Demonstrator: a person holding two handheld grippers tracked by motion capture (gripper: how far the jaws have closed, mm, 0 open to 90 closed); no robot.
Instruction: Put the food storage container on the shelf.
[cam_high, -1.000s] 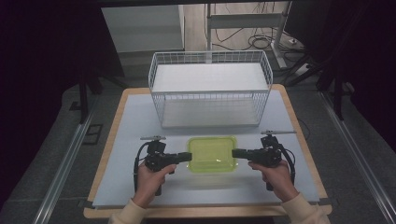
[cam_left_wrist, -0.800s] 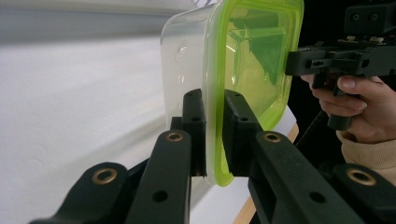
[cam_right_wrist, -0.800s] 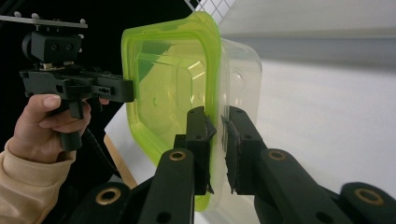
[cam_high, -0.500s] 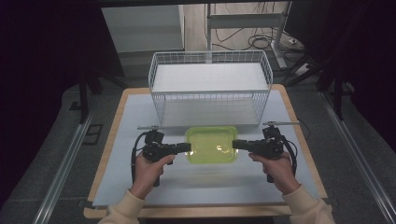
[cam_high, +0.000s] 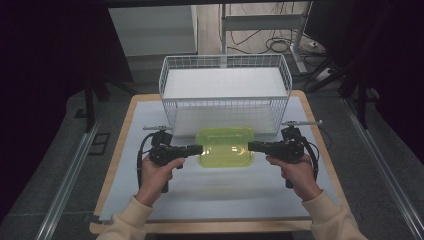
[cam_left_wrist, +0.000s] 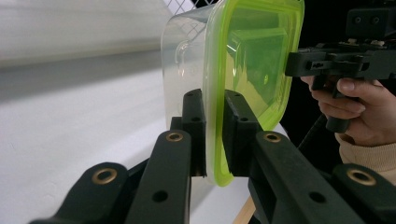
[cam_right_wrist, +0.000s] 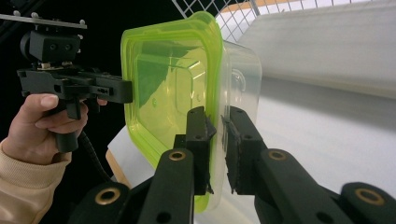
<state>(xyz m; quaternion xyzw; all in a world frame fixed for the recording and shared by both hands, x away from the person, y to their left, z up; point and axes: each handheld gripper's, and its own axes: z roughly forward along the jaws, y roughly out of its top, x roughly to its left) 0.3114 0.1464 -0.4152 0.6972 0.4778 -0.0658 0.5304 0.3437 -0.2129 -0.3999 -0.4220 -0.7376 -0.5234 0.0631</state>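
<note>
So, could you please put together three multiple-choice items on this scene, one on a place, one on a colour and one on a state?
1. Where is the container relative to the wire basket?
A. inside it
B. in front of it, on the person's side
C. behind it

2. What colour is the container's lid?
A. yellow-green
B. red
C. blue

3. How do the two grippers stand?
A. both open and apart from the container
B. one grips the basket
C. each is closed on one end of the container

Answers:
1 B: the high view shows the container between the basket and the person's hands.
2 A: both gripper views show a translucent yellow-green lid on a clear body.
3 C: the left gripper and the right gripper each pinch the container's rim from opposite ends.
</note>
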